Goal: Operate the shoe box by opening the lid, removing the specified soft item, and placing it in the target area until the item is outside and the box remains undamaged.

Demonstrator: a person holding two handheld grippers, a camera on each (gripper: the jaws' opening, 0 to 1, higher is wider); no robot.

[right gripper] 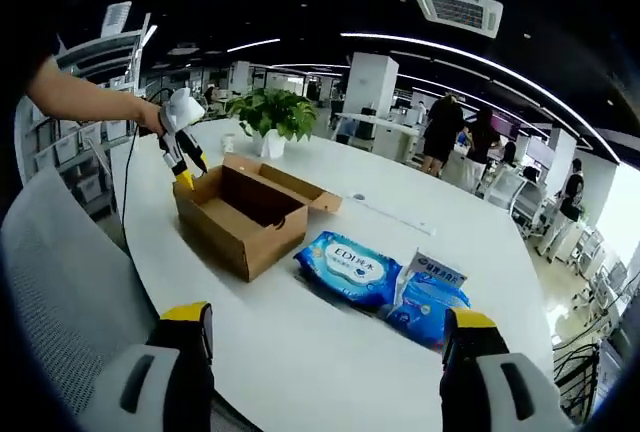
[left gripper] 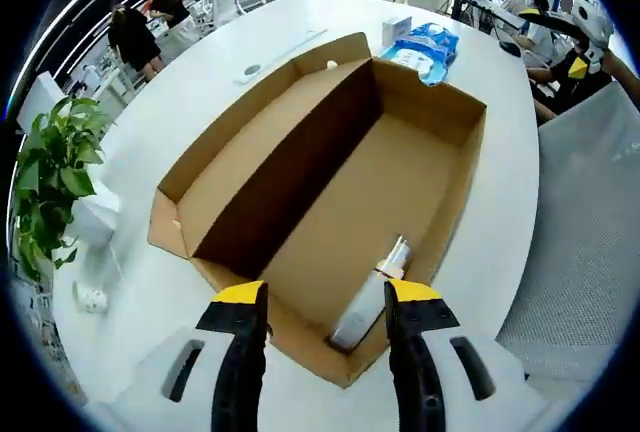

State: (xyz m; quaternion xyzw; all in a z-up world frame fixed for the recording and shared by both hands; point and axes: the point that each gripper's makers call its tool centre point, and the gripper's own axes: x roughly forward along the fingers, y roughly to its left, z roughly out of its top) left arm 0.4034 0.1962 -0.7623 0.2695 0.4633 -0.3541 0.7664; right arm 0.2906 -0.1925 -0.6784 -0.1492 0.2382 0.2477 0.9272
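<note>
In the left gripper view, the left gripper (left gripper: 325, 302), black with yellow tips, rises from the bottom edge with its jaws apart and holding nothing. Filling the centre of the frame, just beyond the tips, is an open brown cardboard shoe box (left gripper: 230, 177) standing on a round white table (left gripper: 500, 252). Its flaps are folded outward, and the inside is plain brown board. Lying in the near corner of the box, between the two jaw tips in the picture, is a long pale soft item in clear wrapping (left gripper: 368, 302). At the top, beyond the box, lie blue wet-wipe packets (left gripper: 425, 50). A leafy green plant in a white pot (left gripper: 50, 187) stands at the left edge.

In the right gripper view, the right gripper (right gripper: 325, 337) shows at the bottom corners, jaws wide apart and empty. The cardboard box (right gripper: 245, 214) sits left of centre on the white table (right gripper: 330, 372), and the other gripper (right gripper: 185, 164), held by a person's hand (right gripper: 150, 117), hangs over its far left end. A flat blue wipes packet (right gripper: 348, 266) lies right of the box, with a small white and blue carton (right gripper: 425, 277) just beside it.
</note>
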